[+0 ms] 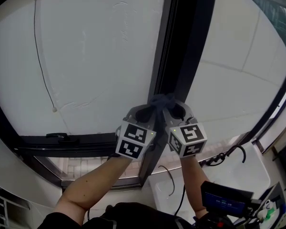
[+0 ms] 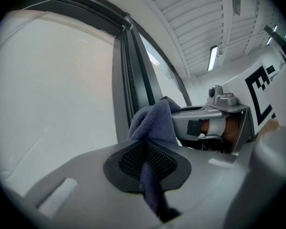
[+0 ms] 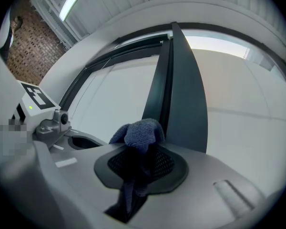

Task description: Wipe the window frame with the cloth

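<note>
A dark blue-grey cloth (image 1: 160,100) is bunched against the dark upright window frame (image 1: 183,42) at mid-picture in the head view. My left gripper (image 1: 148,111) and right gripper (image 1: 170,109) sit side by side just below it, both shut on the cloth. In the left gripper view the cloth (image 2: 153,120) rises from between the jaws and touches the window frame (image 2: 133,75); the right gripper's body shows beyond it. Seen from the right gripper view, the cloth (image 3: 139,133) bulges out of the jaws against the window frame (image 3: 178,85).
Frosted glass panes (image 1: 95,51) lie on both sides of the upright. A thin cord (image 1: 43,75) hangs across the left pane. A horizontal lower frame bar (image 1: 62,144) runs at the left. Cables (image 1: 226,155) and a device with a blue screen (image 1: 224,199) lie at lower right.
</note>
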### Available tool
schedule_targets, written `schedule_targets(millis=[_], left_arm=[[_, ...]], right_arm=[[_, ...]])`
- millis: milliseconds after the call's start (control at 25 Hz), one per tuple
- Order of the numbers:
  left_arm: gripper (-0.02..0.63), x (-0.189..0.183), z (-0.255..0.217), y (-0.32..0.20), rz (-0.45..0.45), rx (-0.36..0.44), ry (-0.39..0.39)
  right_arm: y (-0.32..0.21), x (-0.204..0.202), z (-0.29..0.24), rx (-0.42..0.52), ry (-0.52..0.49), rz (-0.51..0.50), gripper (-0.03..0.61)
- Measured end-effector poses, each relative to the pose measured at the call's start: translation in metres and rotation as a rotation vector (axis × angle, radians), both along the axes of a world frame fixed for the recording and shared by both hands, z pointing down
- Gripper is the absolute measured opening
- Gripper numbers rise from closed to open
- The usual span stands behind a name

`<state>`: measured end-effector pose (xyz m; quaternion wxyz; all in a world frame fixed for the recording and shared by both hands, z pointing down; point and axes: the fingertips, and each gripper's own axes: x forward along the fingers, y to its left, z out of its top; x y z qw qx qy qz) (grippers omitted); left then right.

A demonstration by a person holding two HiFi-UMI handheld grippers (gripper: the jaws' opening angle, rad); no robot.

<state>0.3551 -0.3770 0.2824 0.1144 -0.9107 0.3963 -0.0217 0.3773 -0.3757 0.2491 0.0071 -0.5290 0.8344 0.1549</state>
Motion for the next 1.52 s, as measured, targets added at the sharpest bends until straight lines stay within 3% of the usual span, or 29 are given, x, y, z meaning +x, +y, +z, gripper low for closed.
schedule_targets(millis=[320,680,1240,1520], left_arm=[[-0.006,-0.002,0.043,-0.004,0.000,-0.071,0.001],[-0.006,0.001,0.086,-0.001,-0.016,-0.095,-0.035],[-0.006,0.001,0.162,-0.006,-0.034,-0.213,-0.068],[-0.006,0.004,0.204,-0.005,-0.033,-0.292,-0.101]], right_arm=[[0.000,0.003,0.040,-0.013,-0.013,0.027,0.054],[0.005,0.005,0.083,-0.031,-0.028,0.042,0.054],[0.006,0.005,0.167,-0.158,-0.002,0.034,0.054],[0.001,0.005,0.216,-0.264,0.022,0.041,0.054]])
